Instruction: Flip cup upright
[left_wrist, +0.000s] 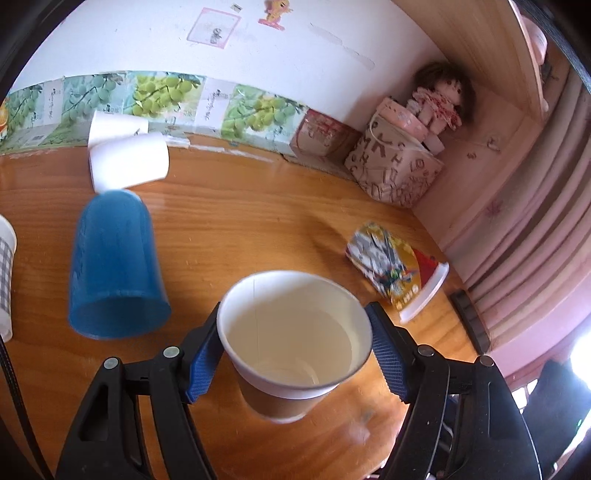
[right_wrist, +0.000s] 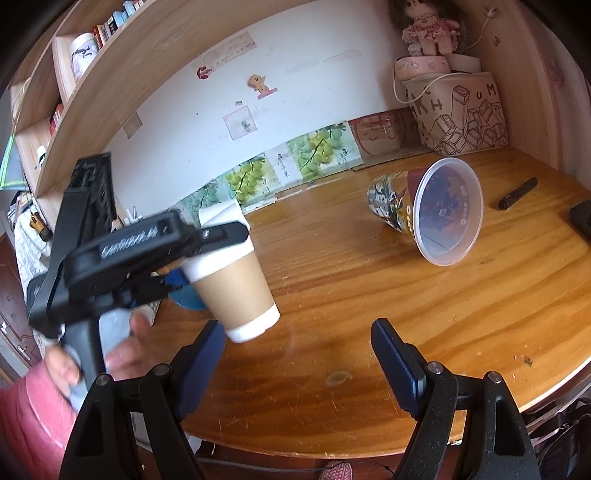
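Observation:
My left gripper (left_wrist: 295, 354) is shut on a brown paper cup with a white rim (left_wrist: 291, 343) and holds it above the wooden table (left_wrist: 258, 221), mouth up and tilted. In the right wrist view the same cup (right_wrist: 236, 291) hangs tilted in the air, the left gripper (right_wrist: 177, 273) clamping it near the rim. My right gripper (right_wrist: 297, 354) is open and empty above the table's near edge. A printed plastic cup (right_wrist: 428, 210) lies on its side at the back right; it also shows in the left wrist view (left_wrist: 399, 269).
A blue cup (left_wrist: 114, 266) stands upside down on the table at left. Two white cups (left_wrist: 125, 155) lie on their sides behind it. A patterned bag (left_wrist: 395, 170) and a doll (left_wrist: 443, 99) fill the back right corner. A black marker (right_wrist: 517, 194) lies at far right.

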